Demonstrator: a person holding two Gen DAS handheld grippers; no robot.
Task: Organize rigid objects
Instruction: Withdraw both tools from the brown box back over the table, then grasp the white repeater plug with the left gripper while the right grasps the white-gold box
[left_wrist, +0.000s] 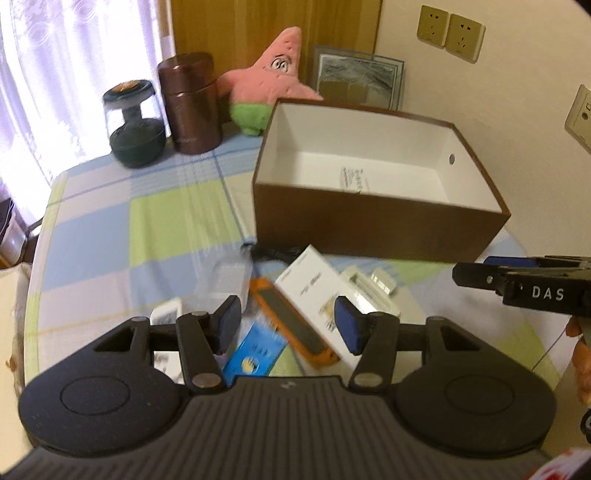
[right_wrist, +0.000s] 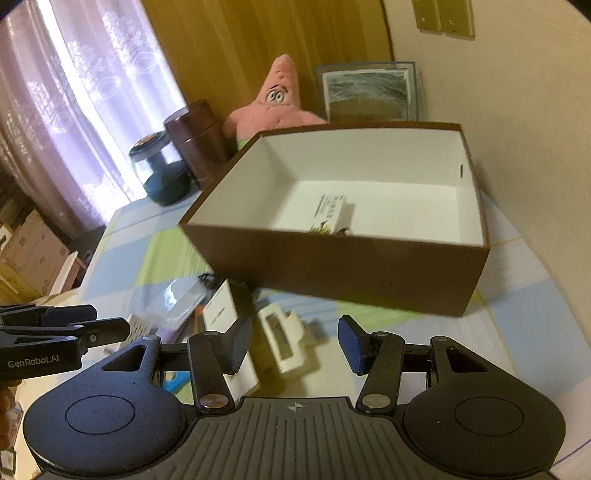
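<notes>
An open brown box (left_wrist: 376, 225) with a white inside stands on the checked table; it also shows in the right wrist view (right_wrist: 354, 273). A small white carton (right_wrist: 330, 216) lies inside it. In front of the box lie a white flat box (left_wrist: 314, 291), an orange-edged sharpening stone (left_wrist: 291, 321), a blue card (left_wrist: 255, 350), a clear plastic case (left_wrist: 231, 277) and a white plastic holder (right_wrist: 282, 343). My left gripper (left_wrist: 288, 325) is open and empty above the orange stone. My right gripper (right_wrist: 295, 343) is open and empty above the white holder.
A pink starfish plush (left_wrist: 269, 81), a brown canister (left_wrist: 192, 107), a dark glass jar (left_wrist: 135, 125) and a framed picture (left_wrist: 358, 79) stand at the back of the table. The wall is close on the right. A black cable (left_wrist: 266, 253) lies by the box.
</notes>
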